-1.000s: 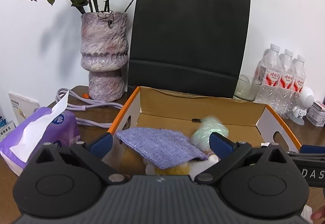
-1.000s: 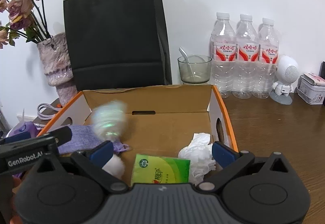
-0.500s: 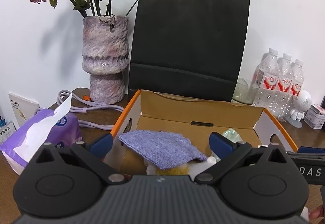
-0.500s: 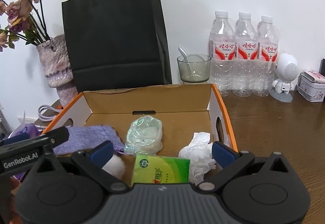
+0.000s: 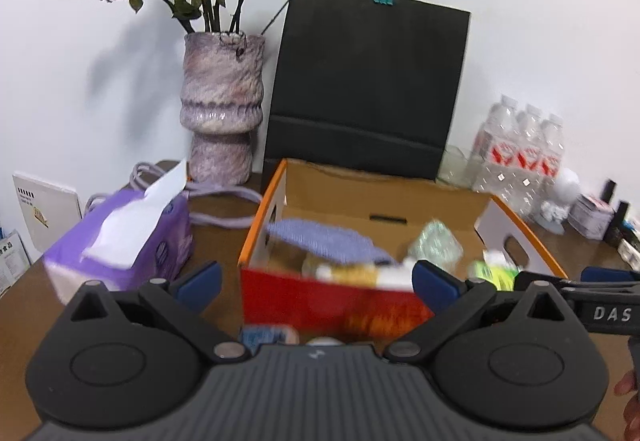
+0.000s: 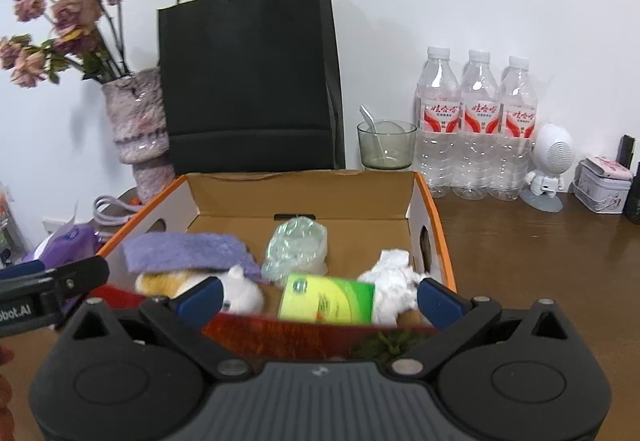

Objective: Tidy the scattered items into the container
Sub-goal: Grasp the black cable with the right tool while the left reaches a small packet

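Cardboard box (image 6: 432, 217) on wooden table, in front of black paper bag (image 6: 248, 81). Inside box: purple woven cloth (image 6: 184, 251) at left over plush toy (image 6: 240, 287); crumpled clear plastic bag (image 6: 296, 247) at centre; green tissue packet (image 6: 326, 299) against near wall; white crumpled paper (image 6: 394, 283) at right. Left gripper (image 5: 316, 279) spread wide, holding nothing, before box's red near wall. Right gripper (image 6: 320, 295) also spread wide, holding nothing. Purple tissue pack (image 5: 124, 237) left of box.
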Demonstrator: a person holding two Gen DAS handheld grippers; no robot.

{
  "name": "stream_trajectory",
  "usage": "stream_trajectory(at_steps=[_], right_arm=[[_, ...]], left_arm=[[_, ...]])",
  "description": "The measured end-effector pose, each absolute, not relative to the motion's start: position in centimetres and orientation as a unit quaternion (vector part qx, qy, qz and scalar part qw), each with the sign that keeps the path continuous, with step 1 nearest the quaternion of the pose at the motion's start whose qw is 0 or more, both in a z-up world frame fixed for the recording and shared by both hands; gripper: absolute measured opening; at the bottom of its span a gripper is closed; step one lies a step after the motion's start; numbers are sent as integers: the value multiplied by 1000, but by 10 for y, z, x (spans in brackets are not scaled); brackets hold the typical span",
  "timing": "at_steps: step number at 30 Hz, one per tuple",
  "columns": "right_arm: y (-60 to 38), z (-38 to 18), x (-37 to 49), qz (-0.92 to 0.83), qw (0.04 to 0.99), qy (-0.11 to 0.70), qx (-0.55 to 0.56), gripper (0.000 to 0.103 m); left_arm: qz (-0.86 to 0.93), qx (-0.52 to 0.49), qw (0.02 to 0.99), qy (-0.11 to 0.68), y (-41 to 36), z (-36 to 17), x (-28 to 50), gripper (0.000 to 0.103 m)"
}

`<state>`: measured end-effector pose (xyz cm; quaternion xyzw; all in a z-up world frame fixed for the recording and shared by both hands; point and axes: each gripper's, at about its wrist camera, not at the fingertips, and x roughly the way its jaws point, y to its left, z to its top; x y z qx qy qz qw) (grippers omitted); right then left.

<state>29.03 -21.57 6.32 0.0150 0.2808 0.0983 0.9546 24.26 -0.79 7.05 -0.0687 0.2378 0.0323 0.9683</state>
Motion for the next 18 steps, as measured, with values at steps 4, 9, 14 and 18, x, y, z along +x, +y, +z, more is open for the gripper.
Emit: stream_trajectory(at_steps=[4,9,14,18], right_arm=[[-230,60,253,100,954,284,15,103],[-249,52,202,112,952,282,30,103],[-239,36,162,143,946,292,16,103],[-209,15,145,180,932,315,-7,103]], left_arm=[[20,-64,965,252,-5,65,214,103],[22,-55,964,260,4,58,178,103],[12,-50,961,273,17,47,147,103],[9,-56,958,280,30,39,127,103]])
